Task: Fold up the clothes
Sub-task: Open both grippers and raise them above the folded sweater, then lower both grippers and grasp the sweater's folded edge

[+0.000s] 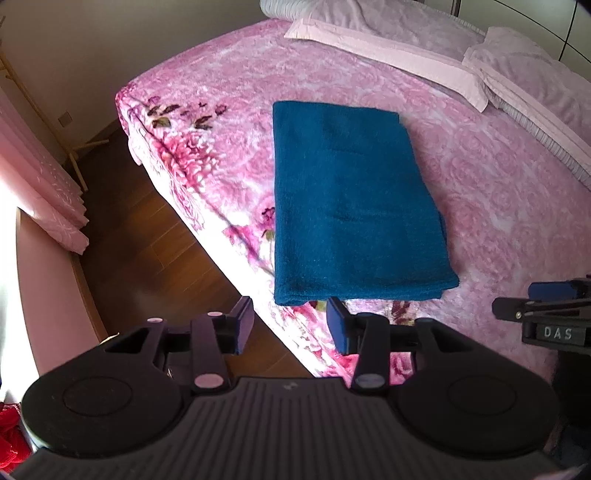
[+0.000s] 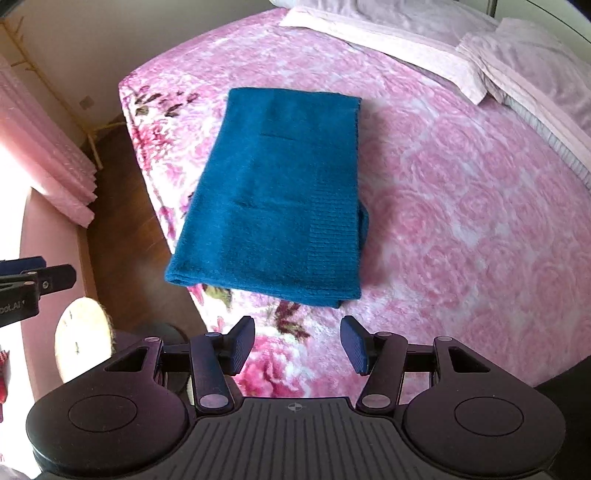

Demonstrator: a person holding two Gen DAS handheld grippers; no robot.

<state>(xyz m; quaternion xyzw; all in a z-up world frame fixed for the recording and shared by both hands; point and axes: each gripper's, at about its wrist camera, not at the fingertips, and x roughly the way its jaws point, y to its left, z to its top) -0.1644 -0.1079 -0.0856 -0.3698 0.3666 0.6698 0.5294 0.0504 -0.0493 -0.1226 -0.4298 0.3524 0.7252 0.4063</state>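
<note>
Left wrist view
Left gripper (image 1: 290, 325): nearest the lens, fingers spread apart, nothing between them; it hangs over the bed's edge, the left finger above the floor, the right finger (image 1: 340, 325) just short of the cloth's near hem.
Blue garment (image 1: 351, 206): folded into a thick oblong, lying flat on the pink floral blanket (image 1: 498, 206) close to the bed's left edge.
Right gripper (image 1: 546, 306): only a part shows at the right border, beside the garment's near corner; whether its fingers are apart cannot be told from here.
Pillows (image 1: 388, 33): pale pink, at the far end of the bed.
Wooden floor (image 1: 155, 266): dark brown, left of the bed.

Right wrist view
Right gripper (image 2: 297, 345): fingers wide apart, empty, above the blanket just before the garment's near hem.
Blue garment (image 2: 280, 199): same folded oblong, ribbed band visible along its right side, well clear of both pads.
Left gripper (image 2: 33, 284): a sliver at the left border.
Curtain (image 2: 44, 155): pink, beyond the floor.
</note>
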